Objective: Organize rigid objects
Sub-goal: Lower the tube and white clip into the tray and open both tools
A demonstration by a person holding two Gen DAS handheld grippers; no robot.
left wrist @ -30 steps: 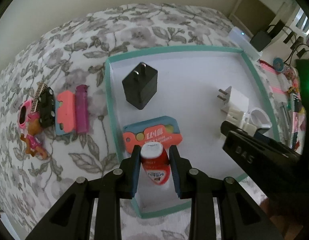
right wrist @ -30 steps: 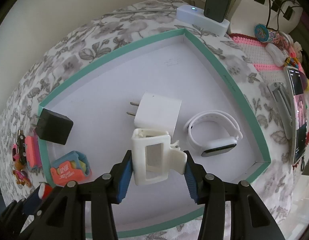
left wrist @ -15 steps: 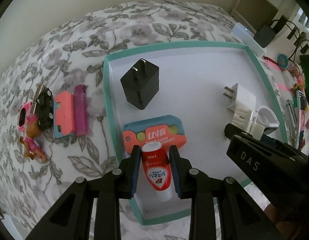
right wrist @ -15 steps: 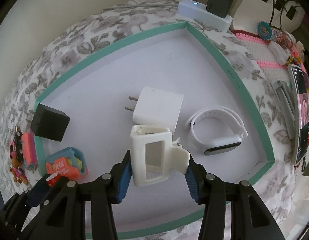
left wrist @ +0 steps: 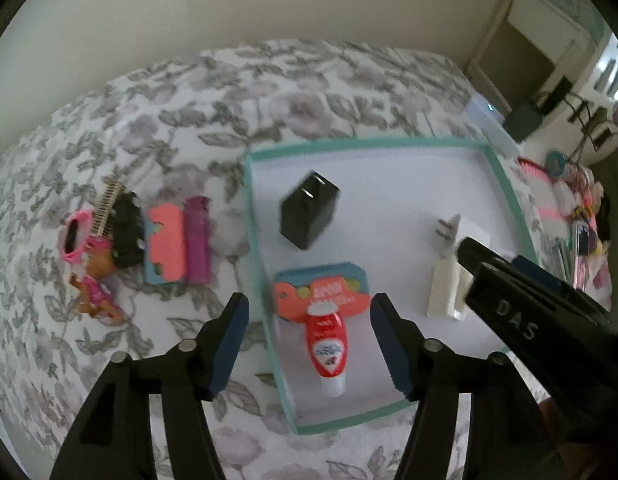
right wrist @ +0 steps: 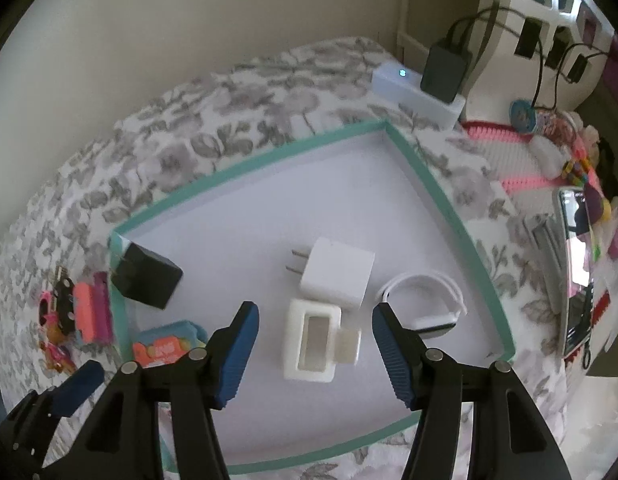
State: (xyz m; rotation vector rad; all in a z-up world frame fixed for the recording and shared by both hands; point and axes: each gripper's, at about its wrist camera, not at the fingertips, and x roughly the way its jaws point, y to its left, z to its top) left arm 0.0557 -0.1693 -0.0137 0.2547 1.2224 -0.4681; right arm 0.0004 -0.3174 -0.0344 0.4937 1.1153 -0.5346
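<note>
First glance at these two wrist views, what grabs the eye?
The teal-rimmed white tray on the floral cloth dominates both views. Inside it, a red tube lies between the opening left gripper jaws, untouched, and a white clip lies likewise under the opening right gripper. Left of the tray, a cluster of pink toys still waits on the cloth.

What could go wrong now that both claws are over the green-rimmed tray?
The left claw is opening around the small red tube with a white cap, which lies overlapping the orange and blue card pack; a low pass could drag either. The right claw, also opening, straddles the white plastic clip beside the white plug charger; a sideways move might knock them. The two claws sit close together and could collide.
</note>
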